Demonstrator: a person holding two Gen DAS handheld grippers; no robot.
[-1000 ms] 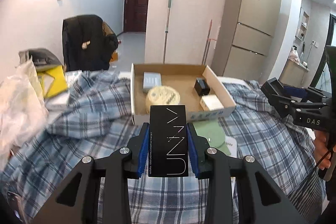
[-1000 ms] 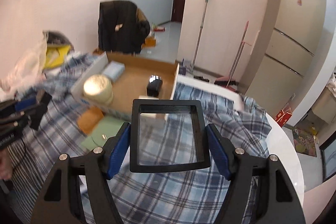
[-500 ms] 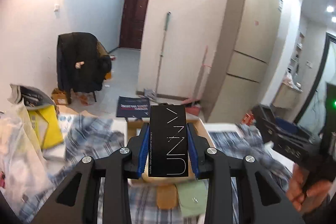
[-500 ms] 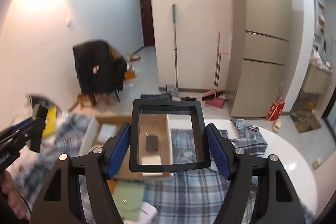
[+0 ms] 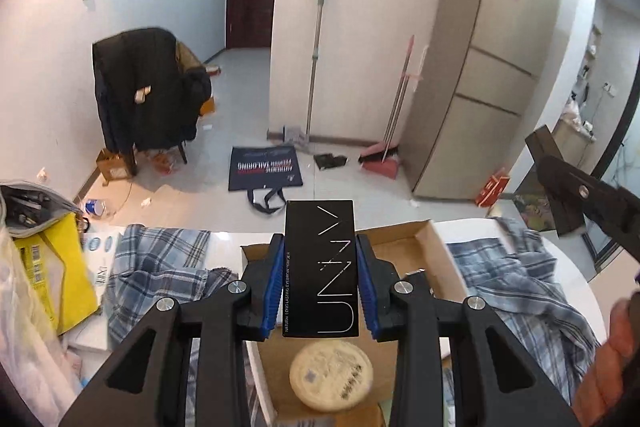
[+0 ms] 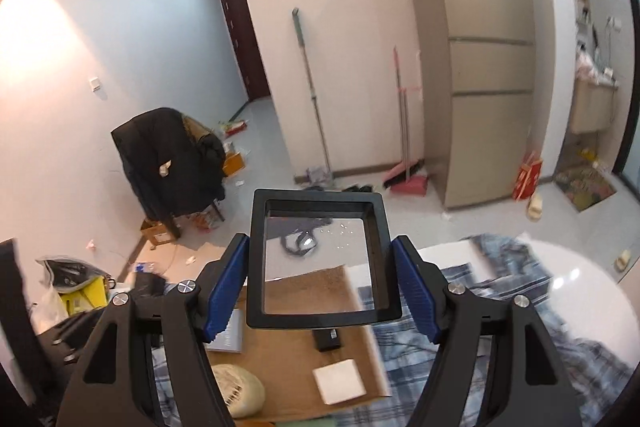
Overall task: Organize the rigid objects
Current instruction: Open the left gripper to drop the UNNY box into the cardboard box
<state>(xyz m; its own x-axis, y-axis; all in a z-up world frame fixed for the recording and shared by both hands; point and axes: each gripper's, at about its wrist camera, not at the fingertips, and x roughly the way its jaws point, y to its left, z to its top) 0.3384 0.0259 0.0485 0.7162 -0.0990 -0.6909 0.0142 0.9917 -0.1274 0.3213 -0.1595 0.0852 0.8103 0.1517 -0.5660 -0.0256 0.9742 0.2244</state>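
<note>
The long black paper box with white letters (image 5: 319, 269) is pinched tight in the left claw (image 5: 320, 281), above the flat brown cardboard tray (image 5: 408, 251) on the desk (image 6: 576, 279). The right claw (image 6: 322, 293) squeezes a square black frame box with a clear window (image 6: 322, 261) over that tray.

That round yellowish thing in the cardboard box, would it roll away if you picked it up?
Probably not. The round yellowish disc lies flat on the floor of the cardboard box, so a push would likely slide it. It looks thin and light. Stood on its edge it could roll; its curved rim may slip between flat claw pads.
</note>
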